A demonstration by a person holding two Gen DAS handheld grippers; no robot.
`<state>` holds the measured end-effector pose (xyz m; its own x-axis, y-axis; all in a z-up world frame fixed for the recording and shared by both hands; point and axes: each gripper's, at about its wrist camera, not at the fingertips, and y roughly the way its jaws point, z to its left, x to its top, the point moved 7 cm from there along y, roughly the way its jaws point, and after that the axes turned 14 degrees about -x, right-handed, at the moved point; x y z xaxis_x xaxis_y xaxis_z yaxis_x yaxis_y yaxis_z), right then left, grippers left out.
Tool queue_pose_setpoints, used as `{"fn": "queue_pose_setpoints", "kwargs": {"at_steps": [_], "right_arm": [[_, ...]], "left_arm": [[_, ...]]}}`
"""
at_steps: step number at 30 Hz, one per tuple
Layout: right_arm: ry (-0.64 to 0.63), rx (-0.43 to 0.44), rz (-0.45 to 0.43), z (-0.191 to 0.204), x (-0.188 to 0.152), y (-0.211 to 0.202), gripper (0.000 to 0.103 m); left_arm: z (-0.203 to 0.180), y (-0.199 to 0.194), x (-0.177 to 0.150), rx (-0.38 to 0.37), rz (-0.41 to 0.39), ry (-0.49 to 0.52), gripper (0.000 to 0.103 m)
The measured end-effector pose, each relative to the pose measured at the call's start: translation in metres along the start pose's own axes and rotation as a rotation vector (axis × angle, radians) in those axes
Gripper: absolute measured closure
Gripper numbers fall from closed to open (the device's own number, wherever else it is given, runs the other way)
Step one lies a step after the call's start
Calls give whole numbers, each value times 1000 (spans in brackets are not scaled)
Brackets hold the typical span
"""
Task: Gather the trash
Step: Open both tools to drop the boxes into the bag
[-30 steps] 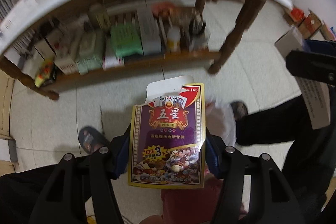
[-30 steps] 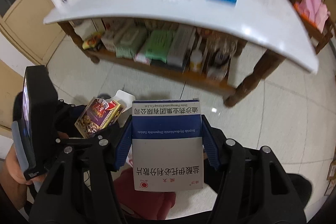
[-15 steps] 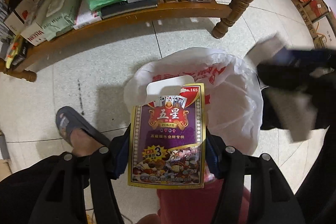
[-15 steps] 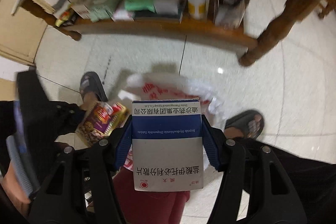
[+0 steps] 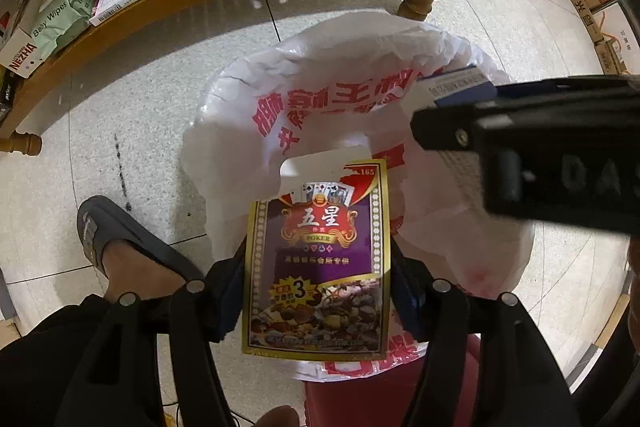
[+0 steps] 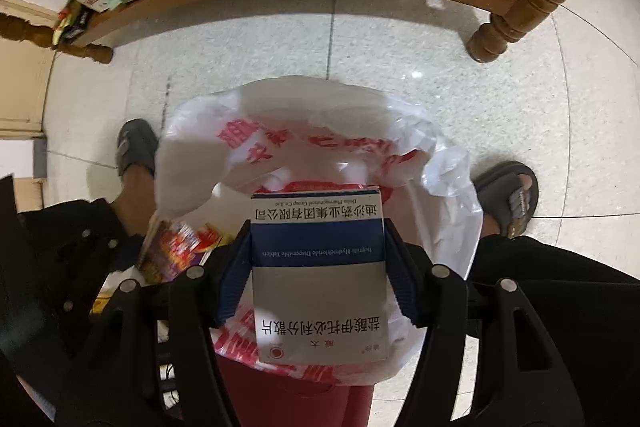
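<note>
Pale floor tiles surround the white trash bag (image 5: 352, 99) – its mouth lies straight under both grippers. Left gripper (image 5: 316, 291), jaws just easing, clamps the poker card box (image 5: 316, 267); right gripper (image 6: 318, 279) clamps the medicine box (image 6: 320, 267) (long axes pointing down).

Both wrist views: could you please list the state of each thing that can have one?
Poker card box, flap open, clamped in left gripper.
Medicine box, clamped in right gripper.
Plastic bag, mouth open, lining red bin, below both boxes.
</note>
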<state>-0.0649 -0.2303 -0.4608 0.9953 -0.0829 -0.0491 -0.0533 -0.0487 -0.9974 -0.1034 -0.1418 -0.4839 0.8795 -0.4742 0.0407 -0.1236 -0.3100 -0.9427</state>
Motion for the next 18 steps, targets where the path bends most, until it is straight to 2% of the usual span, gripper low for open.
{"fn": "queue_pose_setpoints", "kwargs": {"at_steps": [1,3,4,8,15,18], "right_arm": [[3,0,7,-2,1,3,39],[4,5,18,-2,1,5,32],[3,11,18,-2,1,5,31],[3,13,6,-1,2,2,29],[39,46,5,-6,4,-4,28],[40,35,-4,-7,3,-8,28]], "left_arm": [[1,2,-1,-1,6,2,38],[1,1,-2,-9,3,0,23],[1,0,-1,-10,1,-2,19],[2,-6,2,2,-18,-6,9],[-3,-9,2,6,-28,10,8],[-3,-13,4,3,-44,13,8]]}}
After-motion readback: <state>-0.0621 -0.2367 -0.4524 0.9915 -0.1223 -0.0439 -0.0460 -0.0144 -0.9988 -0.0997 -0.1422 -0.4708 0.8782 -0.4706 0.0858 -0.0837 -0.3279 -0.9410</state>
